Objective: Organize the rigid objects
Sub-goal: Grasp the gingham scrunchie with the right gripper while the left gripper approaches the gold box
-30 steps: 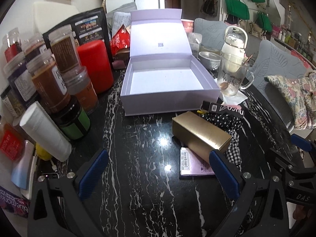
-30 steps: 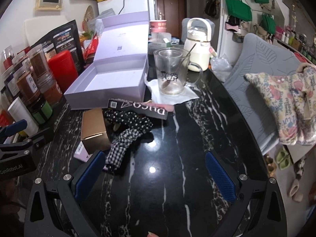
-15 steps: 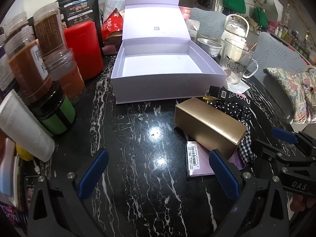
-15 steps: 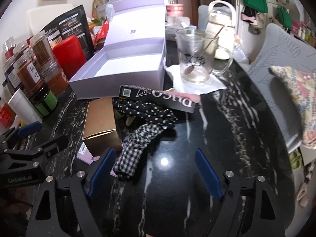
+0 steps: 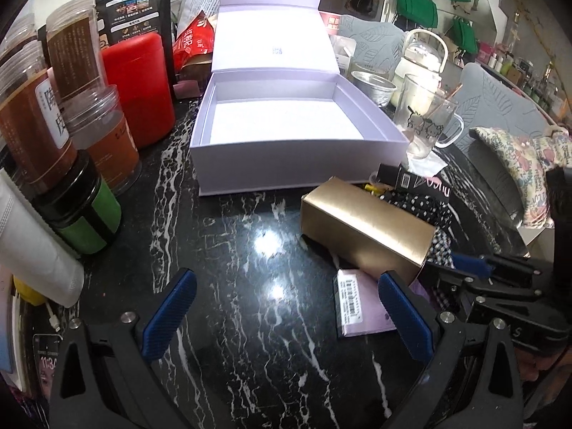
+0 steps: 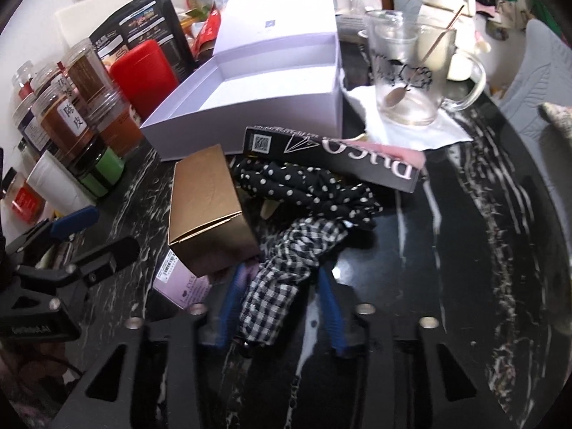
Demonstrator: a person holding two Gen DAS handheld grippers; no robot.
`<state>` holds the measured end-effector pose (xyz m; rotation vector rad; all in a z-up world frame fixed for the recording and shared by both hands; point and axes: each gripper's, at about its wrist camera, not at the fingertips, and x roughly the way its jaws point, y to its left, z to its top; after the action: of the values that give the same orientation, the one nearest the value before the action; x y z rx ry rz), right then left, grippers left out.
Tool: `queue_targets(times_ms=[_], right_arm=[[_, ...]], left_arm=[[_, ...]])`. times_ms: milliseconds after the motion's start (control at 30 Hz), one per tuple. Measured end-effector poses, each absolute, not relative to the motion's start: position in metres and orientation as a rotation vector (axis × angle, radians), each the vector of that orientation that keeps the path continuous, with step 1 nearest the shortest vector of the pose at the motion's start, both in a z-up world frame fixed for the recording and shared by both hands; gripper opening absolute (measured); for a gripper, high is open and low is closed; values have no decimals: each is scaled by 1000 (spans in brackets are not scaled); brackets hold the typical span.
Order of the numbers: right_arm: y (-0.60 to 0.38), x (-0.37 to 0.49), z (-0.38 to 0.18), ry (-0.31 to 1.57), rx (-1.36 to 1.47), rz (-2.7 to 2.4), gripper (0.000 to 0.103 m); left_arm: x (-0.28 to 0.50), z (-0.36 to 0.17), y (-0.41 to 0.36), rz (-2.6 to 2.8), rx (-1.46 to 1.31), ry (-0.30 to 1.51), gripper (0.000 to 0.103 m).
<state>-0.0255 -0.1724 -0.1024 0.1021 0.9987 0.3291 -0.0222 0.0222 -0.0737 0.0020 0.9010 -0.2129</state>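
Note:
An open lavender box [image 5: 286, 125] with its lid up sits empty on the black marble table; it also shows in the right wrist view [image 6: 271, 85]. In front of it lie a gold carton [image 5: 364, 228] [image 6: 211, 214], a flat lilac packet [image 5: 361, 304] under the carton, a long black box [image 6: 332, 157], a polka-dot fabric piece [image 6: 311, 189] and a checked fabric piece [image 6: 286, 271]. My left gripper [image 5: 286, 314] is open and empty over bare table. My right gripper [image 6: 279, 304] has its fingers closing around the checked fabric, which lies between them.
Jars [image 5: 46, 100], a red canister [image 5: 139, 85], a green-labelled jar [image 5: 85, 214] and a white tube [image 5: 32, 246] crowd the left edge. A glass mug with a spoon [image 6: 407, 71] stands on a napkin to the right of the box, a kettle [image 5: 422, 60] behind it.
Both grippers have moved forward and lower. The right gripper's fingers have narrowed around the checked fabric. The left gripper stays wide open.

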Motion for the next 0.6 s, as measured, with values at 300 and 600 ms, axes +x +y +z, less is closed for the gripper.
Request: queue_targets(times_ms=[300,600], right_arm=[[-192,-32,-95,968,143,315,19],[-214,-44,-91,943,140,269,19]], left_arm=[[-12,-62,0,-276,-27,892,103],[1,-60,-43,-284,-38,920,103]])
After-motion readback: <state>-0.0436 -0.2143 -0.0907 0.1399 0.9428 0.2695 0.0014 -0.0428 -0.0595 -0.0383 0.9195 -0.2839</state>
